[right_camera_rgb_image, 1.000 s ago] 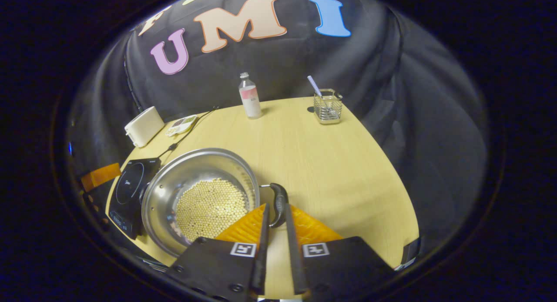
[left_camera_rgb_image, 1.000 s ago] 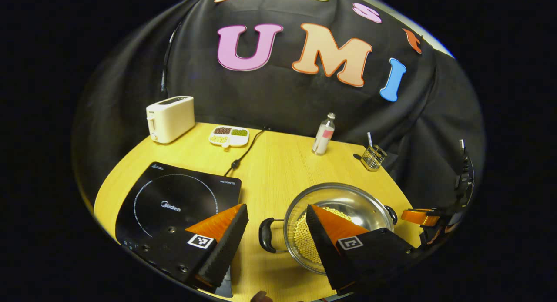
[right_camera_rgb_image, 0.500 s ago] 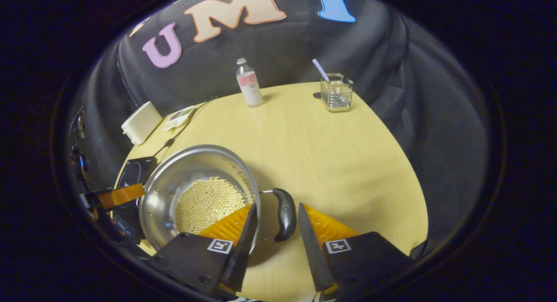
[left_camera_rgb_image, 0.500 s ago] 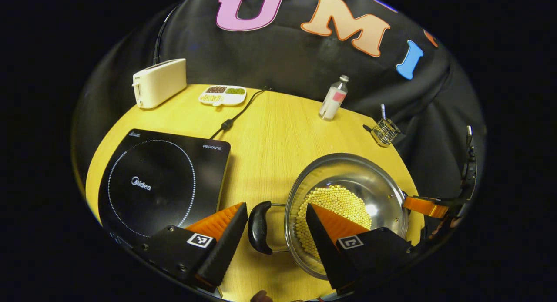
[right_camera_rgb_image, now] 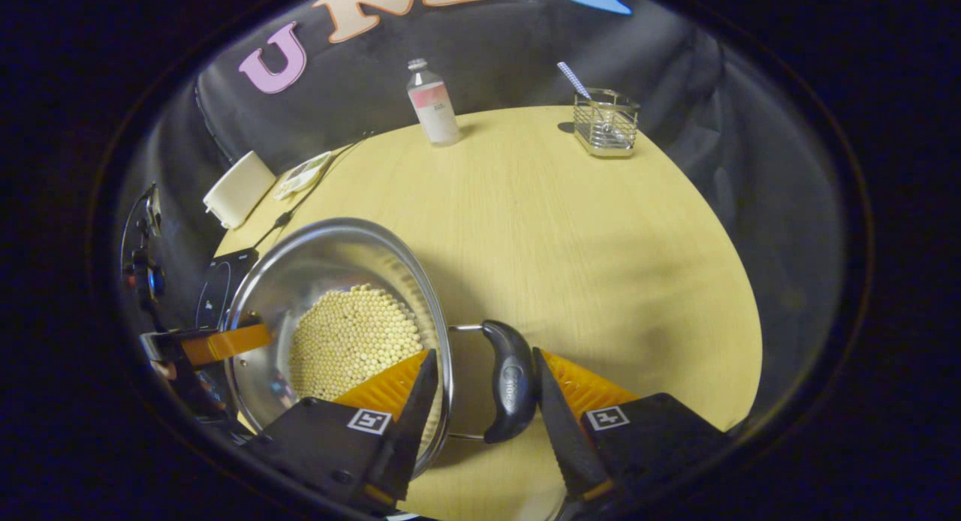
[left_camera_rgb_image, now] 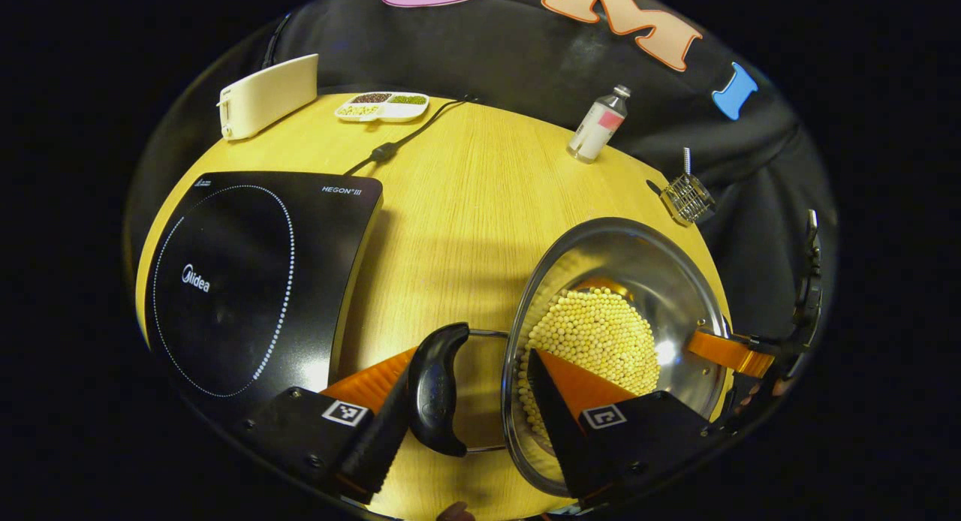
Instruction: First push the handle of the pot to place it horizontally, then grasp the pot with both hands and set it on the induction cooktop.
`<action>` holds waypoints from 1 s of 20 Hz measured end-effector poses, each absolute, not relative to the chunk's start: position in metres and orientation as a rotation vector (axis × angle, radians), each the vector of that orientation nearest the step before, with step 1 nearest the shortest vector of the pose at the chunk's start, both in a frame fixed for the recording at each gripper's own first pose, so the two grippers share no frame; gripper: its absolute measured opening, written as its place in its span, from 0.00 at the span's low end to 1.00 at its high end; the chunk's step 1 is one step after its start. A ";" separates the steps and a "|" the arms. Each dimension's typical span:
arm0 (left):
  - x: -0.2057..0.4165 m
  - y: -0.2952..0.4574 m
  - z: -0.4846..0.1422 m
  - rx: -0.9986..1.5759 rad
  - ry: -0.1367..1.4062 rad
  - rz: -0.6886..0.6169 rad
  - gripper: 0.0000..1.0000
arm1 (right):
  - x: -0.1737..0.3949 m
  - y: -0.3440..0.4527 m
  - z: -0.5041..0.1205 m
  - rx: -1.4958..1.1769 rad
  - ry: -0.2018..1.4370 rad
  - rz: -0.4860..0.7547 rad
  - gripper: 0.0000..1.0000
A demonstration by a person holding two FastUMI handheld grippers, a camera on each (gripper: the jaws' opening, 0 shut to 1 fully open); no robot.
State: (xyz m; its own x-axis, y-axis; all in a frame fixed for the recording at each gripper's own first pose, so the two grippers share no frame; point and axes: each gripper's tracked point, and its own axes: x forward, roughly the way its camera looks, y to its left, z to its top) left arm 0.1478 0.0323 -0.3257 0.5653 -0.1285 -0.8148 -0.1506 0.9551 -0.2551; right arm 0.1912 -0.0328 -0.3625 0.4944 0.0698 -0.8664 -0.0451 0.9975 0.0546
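Left gripper view: left gripper [left_camera_rgb_image: 469,416] straddling pot's [left_camera_rgb_image: 646,258] near rim, fingers spread wide, 1 outside by black side handle [left_camera_rgb_image: 433,389], other inside over yellow beads [left_camera_rgb_image: 593,333]. Handle possibly touching outer finger; hard to tell. Pot sitting on table [left_camera_rgb_image: 458,206], right of induction cooktop [left_camera_rgb_image: 248,273].

Right gripper view: right gripper [right_camera_rgb_image: 484,412] straddling opposite rim, fingers wide, other handle [right_camera_rgb_image: 510,382] lying between them. Bottle [right_camera_rgb_image: 433,104], wire holder [right_camera_rgb_image: 605,123] standing at far edge.

Toaster [left_camera_rgb_image: 266,95], divided snack dish [left_camera_rgb_image: 383,107], bottle [left_camera_rgb_image: 597,124], wire holder [right_camera_rgb_image: 605,122] along table's far edge.
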 end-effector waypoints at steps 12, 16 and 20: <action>0.151 0.037 -0.328 -0.300 0.976 0.006 0.65 | 0.192 -0.035 -0.363 0.012 1.031 0.057 0.57; 0.152 0.037 -0.320 -0.288 0.953 -0.001 0.64 | 0.194 -0.035 -0.356 0.015 1.007 0.048 0.53; 0.155 0.037 -0.305 -0.279 0.940 -0.005 0.66 | 0.194 -0.038 -0.341 0.021 0.987 0.049 0.58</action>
